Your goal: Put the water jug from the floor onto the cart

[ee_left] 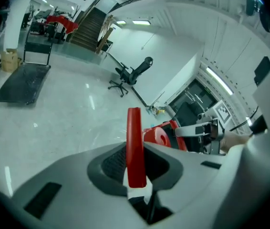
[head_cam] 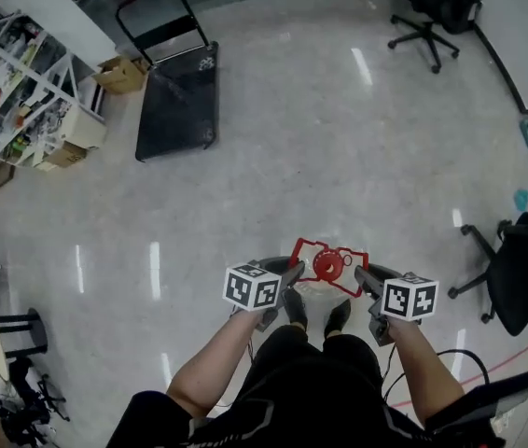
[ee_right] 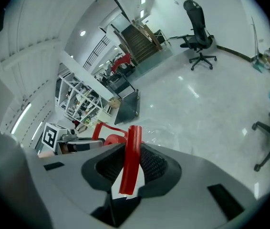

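Note:
The water jug (head_cam: 329,267) is clear with a red cap and a red handle frame, and it hangs off the floor in front of the person's legs. My left gripper (head_cam: 294,273) is shut on the frame's left bar (ee_left: 135,144), and my right gripper (head_cam: 365,278) is shut on its right bar (ee_right: 130,159). Each bar stands upright between the ribbed pads. The red cap (ee_left: 156,136) shows beyond the left jaws. The cart (head_cam: 178,101), a black flatbed with an upright push handle, stands on the floor far ahead to the left. Most of the jug's body is hidden.
Shelving (head_cam: 21,91) and a cardboard box (head_cam: 122,73) stand left of the cart. One office chair (head_cam: 432,7) is at the far right, another (head_cam: 521,269) close on my right. The person's shoes (head_cam: 315,317) are under the jug. A pale glossy floor lies between me and the cart.

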### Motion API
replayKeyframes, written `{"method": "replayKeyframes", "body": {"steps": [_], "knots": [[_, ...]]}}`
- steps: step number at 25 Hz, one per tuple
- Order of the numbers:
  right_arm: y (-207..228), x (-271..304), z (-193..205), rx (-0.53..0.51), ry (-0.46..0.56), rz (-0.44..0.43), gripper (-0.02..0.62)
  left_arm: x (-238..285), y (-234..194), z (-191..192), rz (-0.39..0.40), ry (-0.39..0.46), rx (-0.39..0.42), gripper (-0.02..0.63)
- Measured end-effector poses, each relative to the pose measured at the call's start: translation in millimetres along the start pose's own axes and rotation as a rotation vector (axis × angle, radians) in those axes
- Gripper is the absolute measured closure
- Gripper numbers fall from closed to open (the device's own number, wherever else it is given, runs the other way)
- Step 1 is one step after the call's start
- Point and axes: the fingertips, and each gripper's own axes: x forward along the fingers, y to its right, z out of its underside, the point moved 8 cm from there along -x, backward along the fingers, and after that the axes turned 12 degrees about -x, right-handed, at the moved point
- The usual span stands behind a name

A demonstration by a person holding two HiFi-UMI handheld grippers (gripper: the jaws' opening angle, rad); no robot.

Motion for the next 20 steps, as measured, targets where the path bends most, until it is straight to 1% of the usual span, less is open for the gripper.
{"method": "replayKeyframes", "body": {"steps": [4, 7, 12, 17, 20], "knots": [[-40, -13, -49, -0.047, 0.053, -0.036, 0.502, -52, 17, -41, 0.0, 0.084, 0.027, 0.545], [-64, -7, -90, -0.104, 0.08, -0.062, 0.502, -81, 15, -71, -0.011, 0.144, 0.025, 0.545], [-98, 20, -132, -0.167, 0.084, -0.101, 0.502, -119, -6, -98, -0.024, 0.22, 0.001, 0.544], [-131, 60, -172, -0.212, 0.077, -0.133, 0.502, -154, -36, -128, -0.039, 0.265, 0.008, 0.543], [-147, 91, -204, -0.236, 0.067, -0.165, 0.502, -171, -56, -151, -0.068, 0.292, 0.005, 0.543]]}}
